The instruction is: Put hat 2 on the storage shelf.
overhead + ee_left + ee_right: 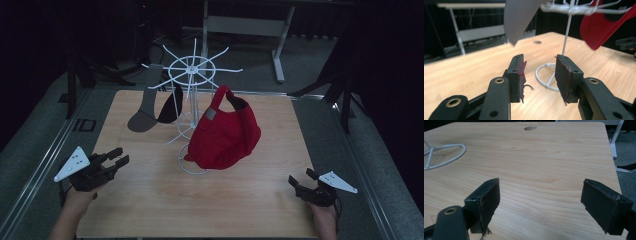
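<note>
Two caps hang from the white wire rack [192,100] that stands at the middle of the wooden tabletop [150,200], toward its far edge: a red fabric cap [225,132] on the rack's right side, drooping until its lower edge nears the ring-shaped base, and a grey-and-black cap [155,107] on the left, its grey brim pointing down and left. The grey-and-black cap is nearer the left gripper [117,161], so I judge it the piece in hand. It should be light and soft in the crown, with a stiffer curved brim; the brim looks like the safest place to pinch, since the cloth would fold and slip, and a pull along the wire prong should free it without tipping the light rack. The left gripper hovers low near the tabletop's left edge, close to the near corner, its jaws partly apart and released, with nothing between them; in the left gripper view the grey brim [520,18] hangs above and beyond them. The right gripper [304,181] sits near the near right corner, jaws spread wide and free of any object, over bare wood.
</note>
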### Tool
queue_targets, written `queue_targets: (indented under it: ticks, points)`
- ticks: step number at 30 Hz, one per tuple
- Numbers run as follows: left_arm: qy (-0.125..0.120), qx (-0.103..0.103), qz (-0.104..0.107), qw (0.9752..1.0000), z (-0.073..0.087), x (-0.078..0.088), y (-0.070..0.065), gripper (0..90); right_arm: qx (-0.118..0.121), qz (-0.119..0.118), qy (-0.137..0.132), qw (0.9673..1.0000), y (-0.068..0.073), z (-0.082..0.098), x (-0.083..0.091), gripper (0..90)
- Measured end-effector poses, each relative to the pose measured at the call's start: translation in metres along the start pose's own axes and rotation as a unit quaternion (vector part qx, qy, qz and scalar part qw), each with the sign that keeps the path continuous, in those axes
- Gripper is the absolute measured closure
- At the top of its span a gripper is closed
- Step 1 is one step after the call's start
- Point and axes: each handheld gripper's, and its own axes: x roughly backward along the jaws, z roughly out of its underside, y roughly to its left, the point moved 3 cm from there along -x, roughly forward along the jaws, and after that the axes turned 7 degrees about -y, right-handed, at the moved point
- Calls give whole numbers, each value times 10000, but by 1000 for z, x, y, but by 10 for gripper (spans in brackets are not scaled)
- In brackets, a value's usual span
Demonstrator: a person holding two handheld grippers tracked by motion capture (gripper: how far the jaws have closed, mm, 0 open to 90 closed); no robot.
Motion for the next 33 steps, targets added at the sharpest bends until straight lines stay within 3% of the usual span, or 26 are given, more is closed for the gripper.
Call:
queue_targets:
  ticks: [9,12,15,23,33]
  points:
    - [319,87,-281,9991,34,-3,1,601,-16,-15,-101,9999,0,-1,2,155]
    - [406,205,-269,9986,44,-5,0,602,-11,-7,-100,9999,0,-1,2,155]
    - [496,139,-313,9982,51,-7,-2,602,-18,-7,-125,9999,0,-1,2,155]
    - [457,153,-450,9978,60,-6,-4,601,0,0,-129,9999,0,-1,3,155]
    - [286,250,-477,9981,68,-4,-6,602,16,3,-114,9999,0,0,2,155]
